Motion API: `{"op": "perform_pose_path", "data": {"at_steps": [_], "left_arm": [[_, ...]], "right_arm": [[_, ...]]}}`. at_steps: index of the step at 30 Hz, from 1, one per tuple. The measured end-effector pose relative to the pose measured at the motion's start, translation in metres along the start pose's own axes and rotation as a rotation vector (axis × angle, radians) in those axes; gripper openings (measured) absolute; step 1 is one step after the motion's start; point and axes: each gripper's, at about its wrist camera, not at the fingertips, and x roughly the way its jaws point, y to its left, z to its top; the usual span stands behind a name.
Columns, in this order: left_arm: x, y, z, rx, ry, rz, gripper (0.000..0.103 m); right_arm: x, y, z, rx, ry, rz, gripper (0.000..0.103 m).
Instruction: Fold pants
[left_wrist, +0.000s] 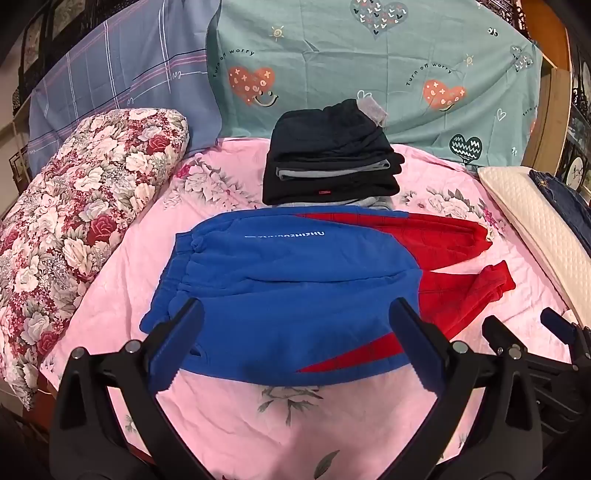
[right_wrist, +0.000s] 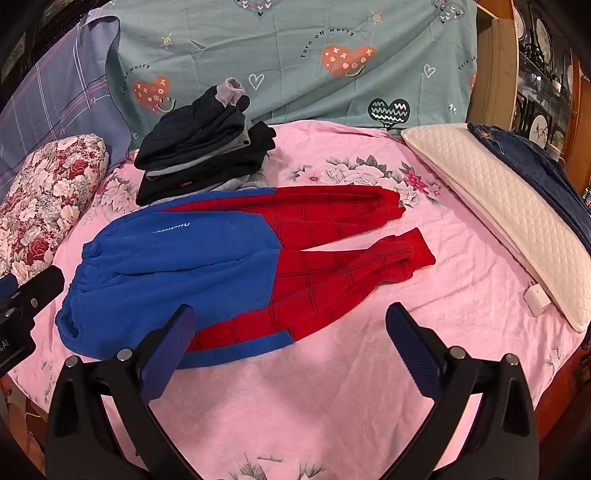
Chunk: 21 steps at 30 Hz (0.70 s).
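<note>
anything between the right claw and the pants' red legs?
No. In the right wrist view only bare pink sheet lies between the open right claw and the red legs of the pants.

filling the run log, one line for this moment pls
pants: flat on bed, unfolded | left gripper: open, empty | right gripper: open, empty

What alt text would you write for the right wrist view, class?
Blue and red pants lie spread flat on a pink floral bedsheet, with the open right gripper hovering at their near edge. A stack of dark folded clothes sits behind.
</note>
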Motion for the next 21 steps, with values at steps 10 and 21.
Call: {"op": "perform_pose_path", "data": {"at_steps": [10, 21], "left_arm": [[0.0027, 0.0015, -0.0045, -0.009, 0.001, 0.005, 0.101], [0.0056, 0.0095, -0.0065, -0.018, 0.01, 0.006, 0.101]], "right_arm": [[0.0009, 0.0017, -0.0001, -0.002, 0.011, -0.001, 0.102], [0.0022, 0.0028, -0.0005, -0.006, 0.011, -0.001, 0.102]]}}
